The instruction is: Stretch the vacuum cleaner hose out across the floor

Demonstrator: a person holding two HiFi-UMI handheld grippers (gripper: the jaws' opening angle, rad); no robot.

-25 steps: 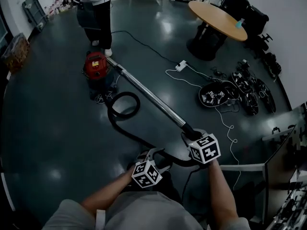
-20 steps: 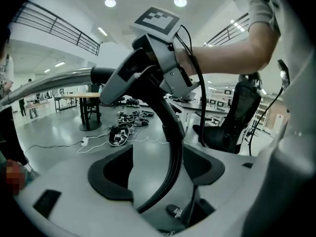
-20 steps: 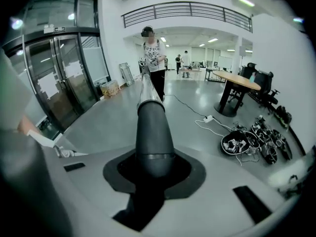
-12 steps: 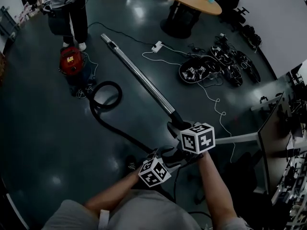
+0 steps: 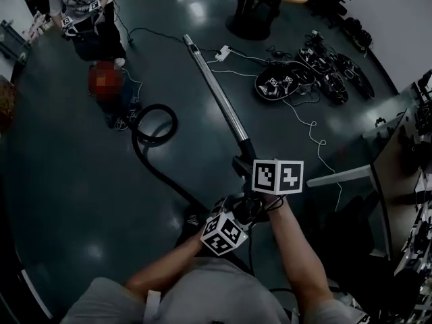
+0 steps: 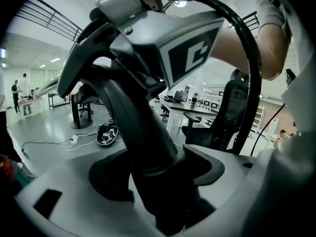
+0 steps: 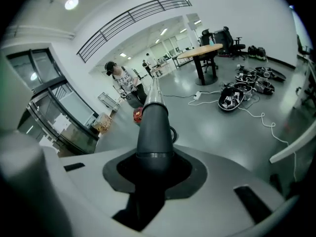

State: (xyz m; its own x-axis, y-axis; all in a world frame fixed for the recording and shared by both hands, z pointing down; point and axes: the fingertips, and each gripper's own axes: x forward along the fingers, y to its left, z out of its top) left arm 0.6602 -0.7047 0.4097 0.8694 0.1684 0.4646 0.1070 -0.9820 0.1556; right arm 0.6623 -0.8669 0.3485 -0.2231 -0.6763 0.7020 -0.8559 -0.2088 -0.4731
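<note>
While the person is standing over the dark floor [image 5: 61, 201], the left tongs [image 6: 158, 179] are clamping the thick black curved handle [image 6: 133, 117] at the hose's near end, with the jaws spread wide around it. Just ahead of them, the right tongs [image 7: 153, 174] are gripping the dark collar of the wand [image 5: 219, 93], whose metal tube is reaching far forward. The hose [image 5: 162, 173] is trailing ahead and to the left of the left tongs, lying on the floor and curling into a loop beside the red vacuum cleaner [image 7: 138, 115], well apart from both tongs. Another person [image 5: 84, 12] is standing just beyond it.
</note>
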